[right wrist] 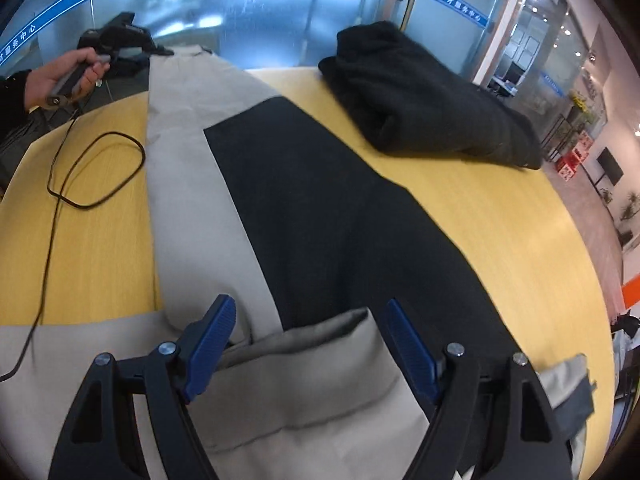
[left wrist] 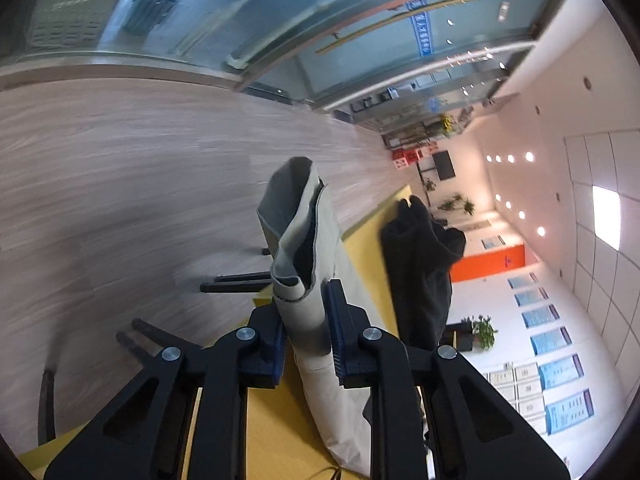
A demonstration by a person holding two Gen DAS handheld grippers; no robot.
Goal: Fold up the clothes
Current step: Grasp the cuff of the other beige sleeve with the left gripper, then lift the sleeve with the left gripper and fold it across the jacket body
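Your left gripper [left wrist: 306,320] clamps the grey-and-black garment [right wrist: 256,216]; your right gripper [right wrist: 308,344] stands open above it.

Left pads pinch a bunched grey fold, which rises ahead of the fingers off the yellow table [right wrist: 500,232]. Right jaws gape just over a grey flap at the garment's near end, pads clear of cloth. A folded black garment [right wrist: 424,100] lies ahead and right of the right gripper; a black cable [right wrist: 96,168] loops to its left.

The left black two-finger gripper with blue pads [left wrist: 306,328] is clamped on grey fabric [left wrist: 308,320], a hand [right wrist: 66,74] gripping its handle; the right black blue-padded gripper [right wrist: 308,344] hangs wide open, angled downward.
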